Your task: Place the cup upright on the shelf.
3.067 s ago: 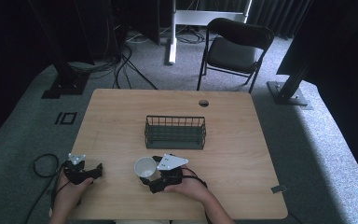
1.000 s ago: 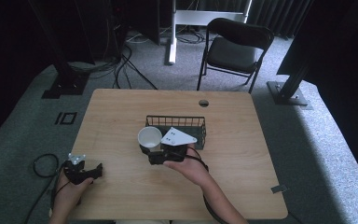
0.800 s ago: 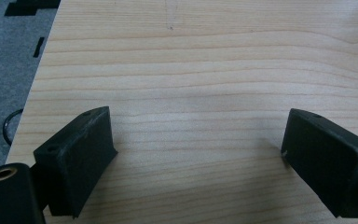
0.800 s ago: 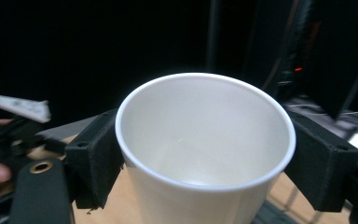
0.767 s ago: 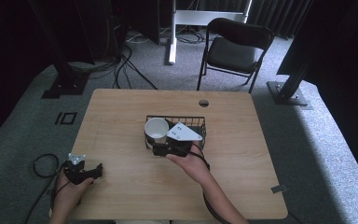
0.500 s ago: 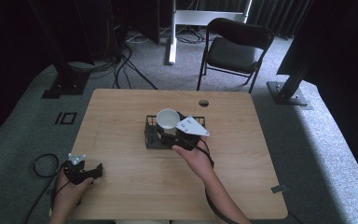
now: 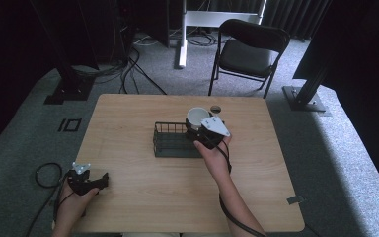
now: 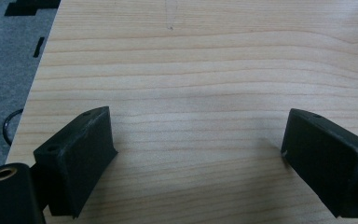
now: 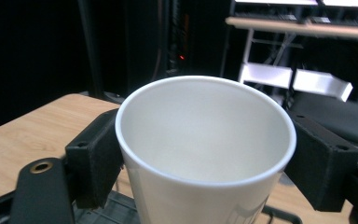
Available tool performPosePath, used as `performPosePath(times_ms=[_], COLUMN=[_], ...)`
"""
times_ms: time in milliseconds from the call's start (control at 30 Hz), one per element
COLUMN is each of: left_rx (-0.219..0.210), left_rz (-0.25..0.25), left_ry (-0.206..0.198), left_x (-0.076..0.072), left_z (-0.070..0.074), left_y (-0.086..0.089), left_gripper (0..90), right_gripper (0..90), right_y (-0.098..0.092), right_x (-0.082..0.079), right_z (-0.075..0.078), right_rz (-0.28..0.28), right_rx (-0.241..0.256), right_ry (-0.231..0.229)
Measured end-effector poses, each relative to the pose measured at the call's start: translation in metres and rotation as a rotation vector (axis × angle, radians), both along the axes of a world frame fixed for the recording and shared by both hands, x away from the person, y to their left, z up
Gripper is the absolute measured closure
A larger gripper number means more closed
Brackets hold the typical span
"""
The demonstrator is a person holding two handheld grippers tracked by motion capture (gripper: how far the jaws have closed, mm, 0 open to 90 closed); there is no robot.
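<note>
Cup (image 7: pixel 196 116) sits pinched between the right gripper (image 7: pixel 203 132) jaws, upright, mouth up, held in the air at centre frame of the high view, over the right end of the wire basket (image 7: pixel 170 144). Right gripper view: both pads press the cup wall just under the rim (image 9: pixel 205 128), basket wire at the bottom edge. Left gripper (image 7: pixel 90 181) rests at lower left of the table (image 7: pixel 128 113), jaws spread wide, nothing between them.

Risks, my read:
- thin wall, so too much squeeze could buckle it and let it slip
- cup base may catch the basket's top wire while being lowered and tip
- release from height could make it bounce or topple inside
</note>
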State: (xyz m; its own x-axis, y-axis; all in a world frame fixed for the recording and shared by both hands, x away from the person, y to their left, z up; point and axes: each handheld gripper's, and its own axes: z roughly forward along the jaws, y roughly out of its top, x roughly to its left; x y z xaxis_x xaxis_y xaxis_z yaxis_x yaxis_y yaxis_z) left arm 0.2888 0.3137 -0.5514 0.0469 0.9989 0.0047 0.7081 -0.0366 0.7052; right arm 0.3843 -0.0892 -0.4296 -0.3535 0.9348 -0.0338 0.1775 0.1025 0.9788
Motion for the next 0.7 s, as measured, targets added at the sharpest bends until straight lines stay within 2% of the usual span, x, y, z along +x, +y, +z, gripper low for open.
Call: performPosePath(times_ms=[200,300,467,700], left_rx=[0.0,0.0,0.0,0.0], left_rz=[0.001,0.0,0.0,0.001], left_ry=[0.0,0.001,0.001,0.0], left_x=[0.0,0.0,0.0,0.0], left_z=[0.0,0.0,0.0,0.0], left_y=[0.0,0.0,0.0,0.0], left_gripper=[9.6,9.6,9.6,9.6], right_gripper=[19.2,19.2,19.2,19.2], right_y=[-0.004,-0.004,-0.005,-0.003], right_x=[0.008,0.011,0.013,0.015], right_z=[-0.01,-0.017,-0.028,-0.04], right_rz=[-0.019,-0.034,-0.027,-0.031], right_rx=[0.007,-0.015,0.006,-0.007], right_ry=[0.045,0.06,0.087,0.116])
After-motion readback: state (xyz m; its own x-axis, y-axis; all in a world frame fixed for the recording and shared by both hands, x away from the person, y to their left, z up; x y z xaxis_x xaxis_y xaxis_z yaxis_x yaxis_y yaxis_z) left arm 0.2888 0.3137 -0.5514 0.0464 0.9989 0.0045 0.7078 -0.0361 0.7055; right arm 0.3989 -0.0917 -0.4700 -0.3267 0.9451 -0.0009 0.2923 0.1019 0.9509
